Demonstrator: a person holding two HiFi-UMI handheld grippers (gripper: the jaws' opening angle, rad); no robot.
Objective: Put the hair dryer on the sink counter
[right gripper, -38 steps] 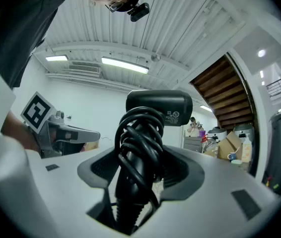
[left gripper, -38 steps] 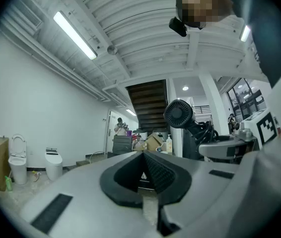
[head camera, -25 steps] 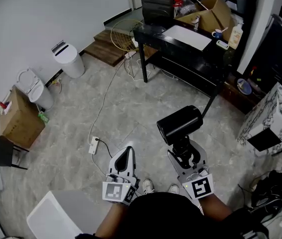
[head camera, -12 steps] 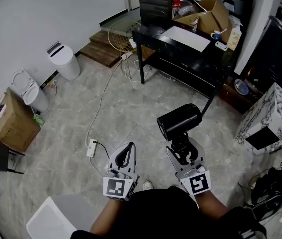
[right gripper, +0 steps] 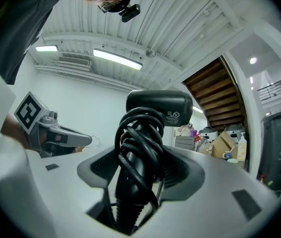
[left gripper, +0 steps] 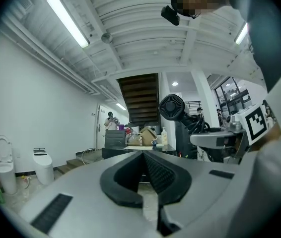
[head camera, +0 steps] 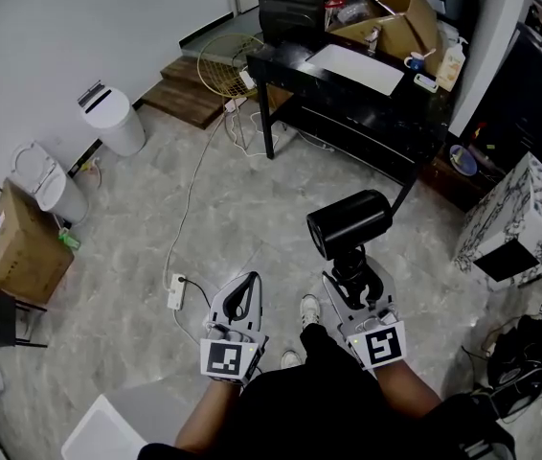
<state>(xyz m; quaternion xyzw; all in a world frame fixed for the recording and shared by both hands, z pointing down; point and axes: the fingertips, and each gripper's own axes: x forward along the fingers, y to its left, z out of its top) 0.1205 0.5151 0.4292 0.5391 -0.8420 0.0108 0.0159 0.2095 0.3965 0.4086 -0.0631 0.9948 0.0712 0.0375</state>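
Black on black here: the right tool is squeezing the handle of the hair dryer, with the cord coiled round that handle so the pads are biting on loops of cord as much as on plastic. The barrel is sitting above the jaws and pointing out to the side, so the thing is riding top-heavy. In the head view the dryer is up in the air over the grey stone floor, roughly in front of the person's right side, not resting on anything.

The left tool is pinched closed with nothing between its jaws, just hanging alongside.

Further out there's a black bench piled with clutter, and a power strip lying on the floor. I'm not seeing a sink counter in any view, so my read is the job's at the carrying stage.

Tips for doing it well, imo: hold the squeeze firm since cord loops can roll under the pads, keep the handle upright so the heavy barrel isn't levering it loose, and use the 2nd tool to steady the barrel on set-down before letting go.
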